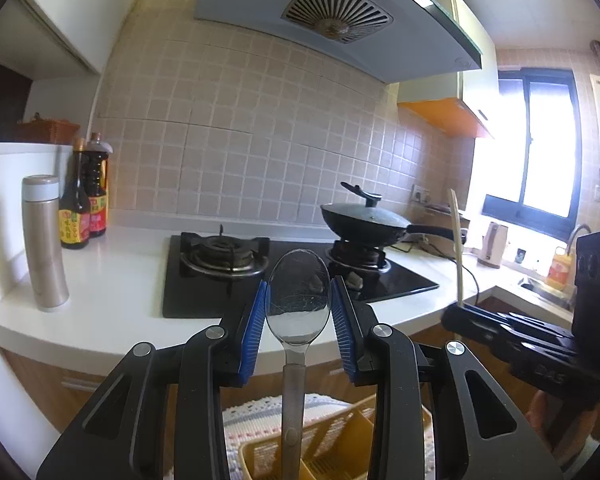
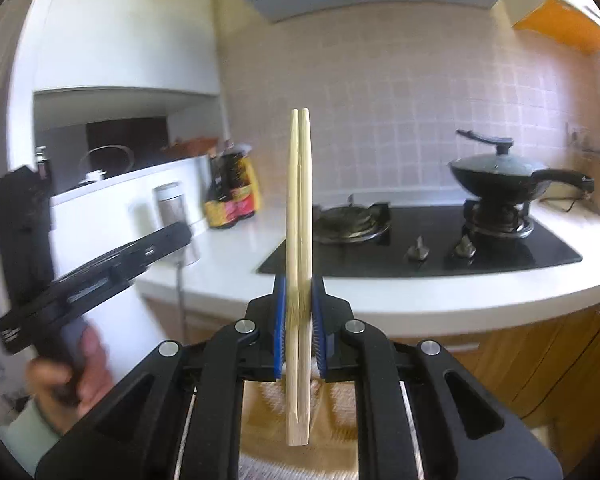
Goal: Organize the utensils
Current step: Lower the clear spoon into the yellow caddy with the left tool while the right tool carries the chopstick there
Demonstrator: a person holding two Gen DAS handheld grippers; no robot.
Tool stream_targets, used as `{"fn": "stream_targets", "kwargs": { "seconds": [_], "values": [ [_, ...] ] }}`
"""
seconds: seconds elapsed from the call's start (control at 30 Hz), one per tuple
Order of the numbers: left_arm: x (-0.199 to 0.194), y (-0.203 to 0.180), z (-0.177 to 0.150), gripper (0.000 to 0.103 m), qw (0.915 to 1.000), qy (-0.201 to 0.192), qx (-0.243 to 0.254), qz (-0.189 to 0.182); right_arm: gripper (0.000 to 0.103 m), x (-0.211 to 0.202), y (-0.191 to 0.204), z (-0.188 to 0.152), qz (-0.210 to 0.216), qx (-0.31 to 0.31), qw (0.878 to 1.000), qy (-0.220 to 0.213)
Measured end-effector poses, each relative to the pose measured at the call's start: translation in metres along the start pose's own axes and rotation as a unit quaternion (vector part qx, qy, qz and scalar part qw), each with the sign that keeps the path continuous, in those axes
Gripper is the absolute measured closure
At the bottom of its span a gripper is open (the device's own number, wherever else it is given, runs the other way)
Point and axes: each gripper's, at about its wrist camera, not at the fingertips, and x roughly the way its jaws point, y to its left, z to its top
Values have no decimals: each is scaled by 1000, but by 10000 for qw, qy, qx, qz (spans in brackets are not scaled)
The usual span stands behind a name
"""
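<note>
A clear plastic spoon (image 1: pixel 299 300) stands upright, bowl up. My left gripper (image 1: pixel 300 282) is shut on it, the blue pads (image 1: pixel 253 332) pressing the bowl's sides. Its handle hangs down over a yellow compartment basket (image 1: pixel 340 432). A pair of pale wooden chopsticks (image 2: pixel 299 208) stands upright in my right gripper (image 2: pixel 299 280), which is shut on their lower part. In the left wrist view the right gripper (image 1: pixel 500 332) shows at the right with the chopsticks (image 1: pixel 457 248) sticking up. The right wrist view shows the left gripper (image 2: pixel 100 264) at the left, held by a hand (image 2: pixel 60 380).
A white counter (image 1: pixel 112 280) carries a black gas hob (image 1: pixel 220 264), a lidded black wok (image 1: pixel 364 220), two sauce bottles (image 1: pixel 84 208), a metal flask (image 1: pixel 44 240) and a kettle (image 1: pixel 494 244). A knitted mat (image 1: pixel 252 412) lies under the basket. Wooden cabinets run below.
</note>
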Motion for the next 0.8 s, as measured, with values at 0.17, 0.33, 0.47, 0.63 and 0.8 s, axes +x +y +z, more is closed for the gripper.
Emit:
{"fn": "stream_targets", "kwargs": {
  "seconds": [0.17,0.33,0.47,0.63,0.8],
  "values": [
    [11,4,-12,72,9999,-6,73,85,93,33,-8,-19,-264,-177,9994,-132],
    [20,10,-23,72,10000,30,1,23,93,48,-19,-39,-428,-67,9990,-76],
    [25,14,-31,72,9999,82,-70,-26,93,56,-32,-49,-400,32,9992,-4],
    [26,16,-38,72,9998,147,-86,-100,92,52,-33,-56,-369,54,9993,20],
    [20,19,-41,67,9993,262,-172,-189,92,40,-30,-60,-368,41,9993,68]
  ]
}}
